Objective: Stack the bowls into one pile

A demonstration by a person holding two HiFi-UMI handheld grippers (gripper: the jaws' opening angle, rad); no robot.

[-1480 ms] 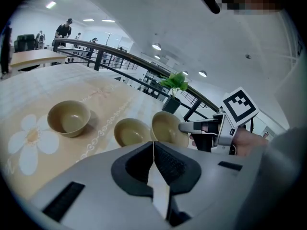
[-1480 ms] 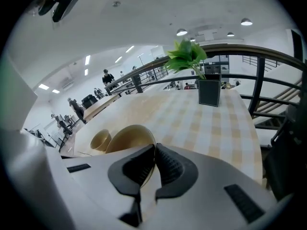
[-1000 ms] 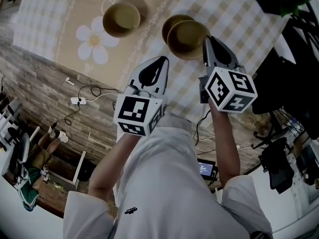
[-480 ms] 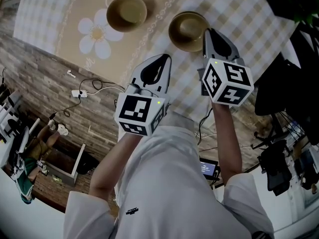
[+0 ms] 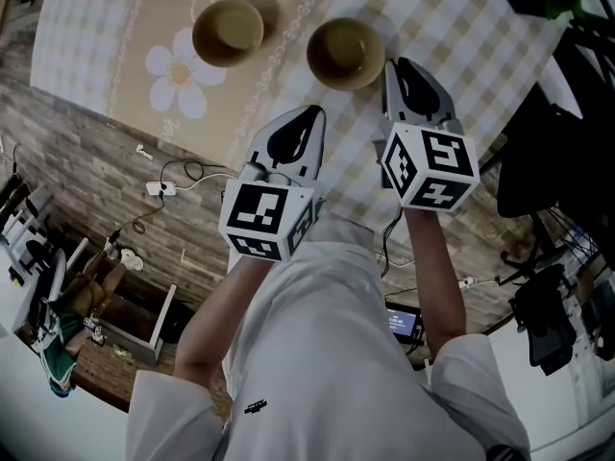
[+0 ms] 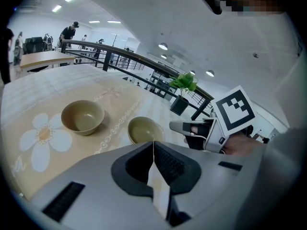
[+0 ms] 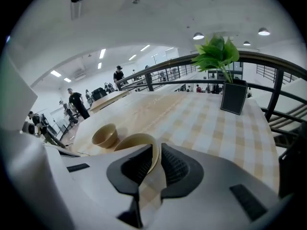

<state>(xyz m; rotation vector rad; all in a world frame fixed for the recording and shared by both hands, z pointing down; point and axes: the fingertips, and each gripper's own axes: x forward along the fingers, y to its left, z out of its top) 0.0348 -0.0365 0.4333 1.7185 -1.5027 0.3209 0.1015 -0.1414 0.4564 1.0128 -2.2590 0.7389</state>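
Two tan bowls sit apart on the table point(image 5: 452, 17). The left bowl point(image 5: 229, 29) is by a white flower point(image 5: 178, 73). The right gripper point(image 5: 392, 65) pinches the rim of the right bowl point(image 5: 344, 53). The left gripper point(image 5: 312, 113) hangs back from both bowls, jaws pressed together with nothing in them.

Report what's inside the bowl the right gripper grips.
Nothing shows inside the gripped bowl: just a bare tan interior. The right gripper clamps its near rim, covering that strip of wall.
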